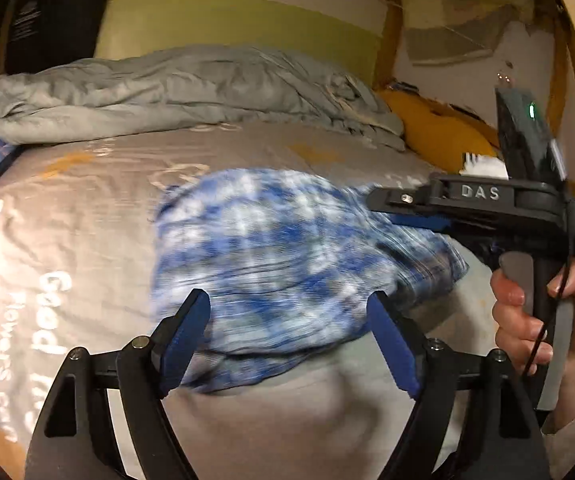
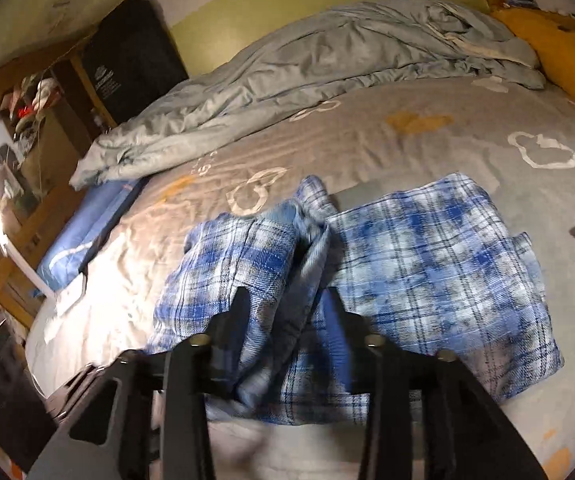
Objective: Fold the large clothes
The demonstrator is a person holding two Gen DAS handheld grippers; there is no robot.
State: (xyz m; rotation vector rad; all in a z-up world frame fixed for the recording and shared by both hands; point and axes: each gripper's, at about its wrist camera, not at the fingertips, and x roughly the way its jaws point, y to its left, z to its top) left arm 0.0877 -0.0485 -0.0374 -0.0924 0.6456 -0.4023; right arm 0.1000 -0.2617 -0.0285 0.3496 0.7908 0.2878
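Observation:
A blue and white plaid shirt [image 2: 427, 264] lies partly folded on the grey bed cover [image 2: 407, 148]. Its left part is bunched into a ridge [image 2: 311, 232] that runs toward my right gripper [image 2: 286, 304]. That gripper stands half open, with the ridge of cloth loose between its fingers and the pads not pressing it. In the left wrist view the same shirt [image 1: 271, 248] is blurred. My left gripper [image 1: 287, 308] is wide open just before the shirt's near edge, holding nothing. The right gripper [image 1: 379, 204] reaches in from the right over the shirt, held by a person's hand [image 1: 527, 320].
A crumpled grey duvet [image 2: 307, 72] lies across the far side of the bed, with a yellow pillow [image 2: 567, 52] at its far right. A blue bag [image 2: 87, 224] sits at the bed's left edge. Wooden shelves [image 2: 27, 128] stand to the left.

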